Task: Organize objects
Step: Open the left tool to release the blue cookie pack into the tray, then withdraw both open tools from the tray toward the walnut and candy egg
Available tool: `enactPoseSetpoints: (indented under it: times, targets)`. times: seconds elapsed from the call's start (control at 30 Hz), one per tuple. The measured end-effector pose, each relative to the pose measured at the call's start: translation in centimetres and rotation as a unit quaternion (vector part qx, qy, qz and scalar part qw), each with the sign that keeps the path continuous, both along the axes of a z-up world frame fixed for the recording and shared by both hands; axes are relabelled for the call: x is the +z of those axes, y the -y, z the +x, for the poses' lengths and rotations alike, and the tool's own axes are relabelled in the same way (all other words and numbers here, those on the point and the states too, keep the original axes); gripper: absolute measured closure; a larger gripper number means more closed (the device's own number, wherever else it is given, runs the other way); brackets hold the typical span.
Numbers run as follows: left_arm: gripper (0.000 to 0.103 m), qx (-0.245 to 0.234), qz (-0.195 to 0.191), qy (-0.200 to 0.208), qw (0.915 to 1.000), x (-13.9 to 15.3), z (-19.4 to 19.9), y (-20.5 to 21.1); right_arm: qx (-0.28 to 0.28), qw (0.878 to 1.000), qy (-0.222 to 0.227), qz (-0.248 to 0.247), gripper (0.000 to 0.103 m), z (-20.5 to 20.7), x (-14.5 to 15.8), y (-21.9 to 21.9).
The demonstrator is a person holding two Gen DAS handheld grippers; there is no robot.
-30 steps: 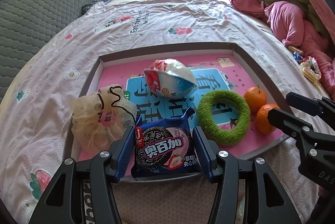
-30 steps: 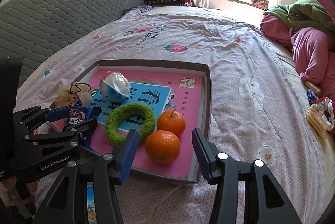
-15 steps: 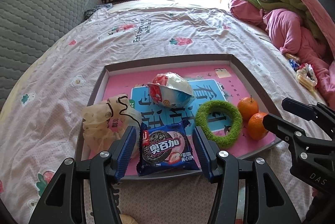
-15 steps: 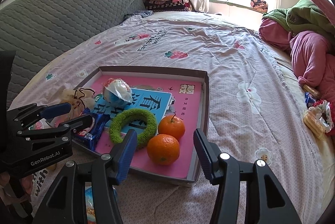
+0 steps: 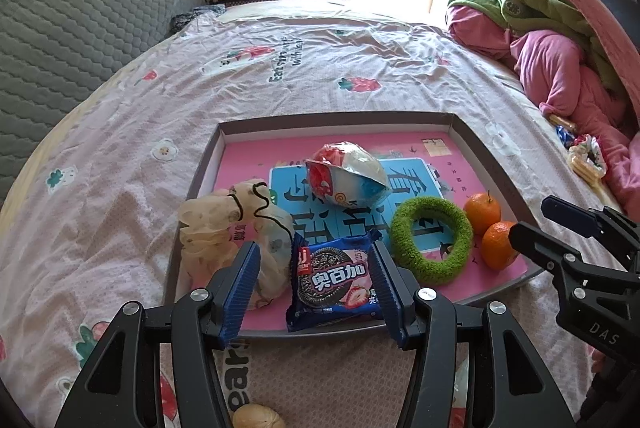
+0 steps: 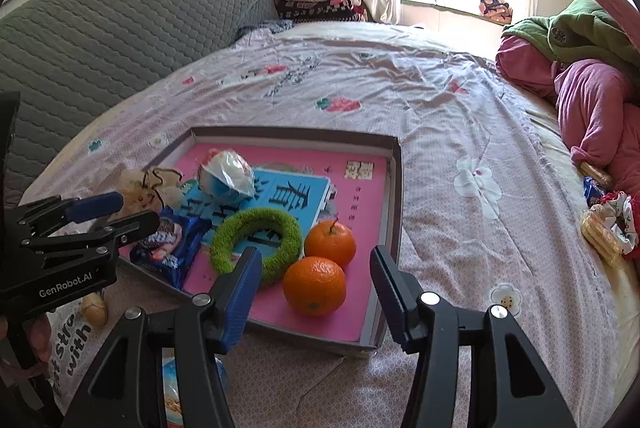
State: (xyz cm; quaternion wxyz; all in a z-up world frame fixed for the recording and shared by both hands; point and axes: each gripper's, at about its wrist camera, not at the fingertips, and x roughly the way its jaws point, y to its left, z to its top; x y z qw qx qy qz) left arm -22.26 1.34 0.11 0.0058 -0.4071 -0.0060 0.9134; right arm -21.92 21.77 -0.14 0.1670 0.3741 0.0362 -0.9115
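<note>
A shallow tray (image 5: 476, 144) with a pink floor lies on the bed; it also shows in the right wrist view (image 6: 394, 196). In it lie a blue cookie packet (image 5: 334, 278), a cream mesh pouch (image 5: 224, 224), a red-white-blue snack bag (image 5: 348, 174), a green fuzzy ring (image 5: 430, 240) and two oranges (image 5: 482, 212) (image 5: 498, 244). My left gripper (image 5: 316, 292) is open and empty, its fingers either side of the cookie packet's near end. My right gripper (image 6: 316, 292) is open and empty, just short of the nearer orange (image 6: 315, 285).
A pink-and-green heap of clothes (image 5: 560, 48) lies at the right. Loose snacks (image 6: 604, 224) lie on the sheet beside it. A grey quilted headboard (image 5: 60, 40) stands at the left. A walnut (image 5: 258, 417) and a printed bag (image 6: 74, 332) lie near the front.
Both grippers have drawn back and risen from the tray, so it looks smaller and farther. The cookie packet now lies free between the left fingers. Both stay open.
</note>
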Motion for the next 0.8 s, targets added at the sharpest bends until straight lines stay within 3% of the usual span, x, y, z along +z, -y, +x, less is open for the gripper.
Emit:
enactPoseSetpoints:
  times: [0.5,0.8]
  targets:
    - [0.032,0.011,0.004,-0.027,0.9996,2.5,1.3,1.1,0.01,0.999,-0.043,-0.03,0.033,1.1,2.0,0.1]
    - [0.028,0.025,-0.003,-0.046,0.9986,3.3,2.2,1.2,0.007,0.996,-0.073,-0.041,0.033,2.0,3.4,-0.2]
